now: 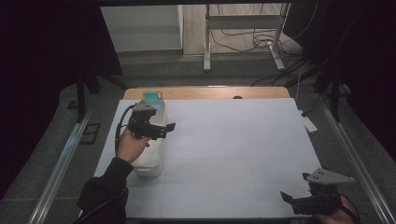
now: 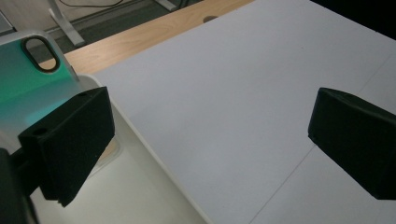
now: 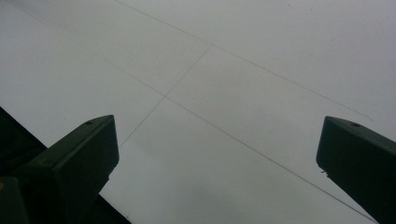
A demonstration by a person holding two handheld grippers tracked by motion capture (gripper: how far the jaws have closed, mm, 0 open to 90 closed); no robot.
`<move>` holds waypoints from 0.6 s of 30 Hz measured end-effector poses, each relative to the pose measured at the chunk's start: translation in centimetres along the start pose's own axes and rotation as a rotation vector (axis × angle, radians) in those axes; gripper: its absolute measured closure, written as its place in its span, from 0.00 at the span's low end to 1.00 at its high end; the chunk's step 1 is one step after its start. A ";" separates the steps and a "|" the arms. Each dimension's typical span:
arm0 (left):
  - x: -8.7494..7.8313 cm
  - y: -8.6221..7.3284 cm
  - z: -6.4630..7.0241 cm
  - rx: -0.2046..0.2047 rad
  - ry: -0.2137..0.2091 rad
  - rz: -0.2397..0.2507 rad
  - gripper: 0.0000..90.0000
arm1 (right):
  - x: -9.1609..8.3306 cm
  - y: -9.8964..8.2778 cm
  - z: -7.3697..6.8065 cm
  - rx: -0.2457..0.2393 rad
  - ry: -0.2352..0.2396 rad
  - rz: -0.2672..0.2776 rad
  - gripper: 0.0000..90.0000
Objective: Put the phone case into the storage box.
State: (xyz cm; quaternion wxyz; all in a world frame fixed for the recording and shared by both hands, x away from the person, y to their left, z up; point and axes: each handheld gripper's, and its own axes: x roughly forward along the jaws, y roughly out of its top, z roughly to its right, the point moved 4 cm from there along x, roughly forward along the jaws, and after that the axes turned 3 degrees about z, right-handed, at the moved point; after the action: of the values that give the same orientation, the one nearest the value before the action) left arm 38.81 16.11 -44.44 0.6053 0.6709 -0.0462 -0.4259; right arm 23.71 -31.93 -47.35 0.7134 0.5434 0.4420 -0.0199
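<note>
My left gripper (image 1: pixel 164 130) hangs over a long white bin (image 1: pixel 152 161) at the left of the table, jaws wide open and empty. In the left gripper view one jaw hangs over the bin's inside (image 2: pixel 126 191) and the other over the bare white tabletop (image 2: pixel 233 93). A teal, phone-like slab with an oval cut-out (image 2: pixel 25 70) leans at the bin's far end (image 1: pixel 152 97). My right gripper (image 1: pixel 293 199) is low at the table's front right corner, open, with only the white surface (image 3: pixel 215 93) between its jaws.
A strip of wooden table edge (image 1: pixel 210 92) runs along the far side of the white mat. Metal rails (image 1: pixel 60 163) flank the table. Beyond it are a desk frame and loose cables (image 1: pixel 252 42) on the floor. A white power strip (image 1: pixel 308 123) lies off the right edge.
</note>
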 end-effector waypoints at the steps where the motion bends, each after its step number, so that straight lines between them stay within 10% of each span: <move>1: -0.1 -0.1 0.1 0.001 0.002 -0.001 0.01 | 0.0 0.0 0.0 0.000 0.000 0.000 0.00; 18: -1.1 -1.3 1.7 0.011 -0.013 0.007 0.01 | 0.0 0.0 -0.1 -0.010 -0.003 0.001 0.00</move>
State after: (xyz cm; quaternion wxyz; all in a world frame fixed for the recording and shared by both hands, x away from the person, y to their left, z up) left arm 36.49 15.76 -44.82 0.6028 0.6713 -0.0546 -0.4279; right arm 23.67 -31.84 -47.34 0.7168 0.5400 0.4407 -0.0183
